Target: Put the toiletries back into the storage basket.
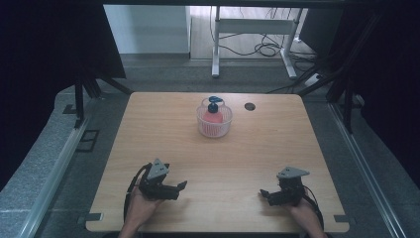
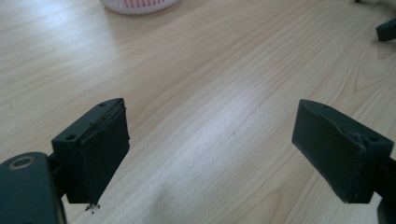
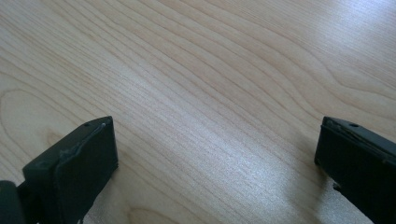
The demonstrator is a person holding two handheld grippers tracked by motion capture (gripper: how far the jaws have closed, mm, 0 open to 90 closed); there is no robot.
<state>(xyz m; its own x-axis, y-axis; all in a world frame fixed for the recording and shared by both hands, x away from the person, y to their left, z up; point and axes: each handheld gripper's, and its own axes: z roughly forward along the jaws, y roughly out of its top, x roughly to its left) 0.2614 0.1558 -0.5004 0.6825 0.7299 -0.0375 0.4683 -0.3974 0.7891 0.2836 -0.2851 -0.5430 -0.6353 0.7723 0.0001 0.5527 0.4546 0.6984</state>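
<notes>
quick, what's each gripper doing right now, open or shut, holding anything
Left gripper: open, jaws wide apart over bare table, holding nothing.
Right gripper: open, jaws wide apart over bare wood, holding nothing.

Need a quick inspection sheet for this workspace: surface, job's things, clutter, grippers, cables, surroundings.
Surface: wooden table, bare light woodgrain, round grommet hole near the far edge.
Job's things: basket, white and slotted, at far centre; a red bottle with a blue pump stands in it.
Clutter: nothing seen.
Grippers: left gripper and right gripper low over the near edge, each hand-held, jaws wide open and empty, pointing inward.
Cables: one trails from each gripper toward the person; loose wires on the floor beyond.
Surroundings: white desk frame behind, dark curtains at both sides.
</notes>
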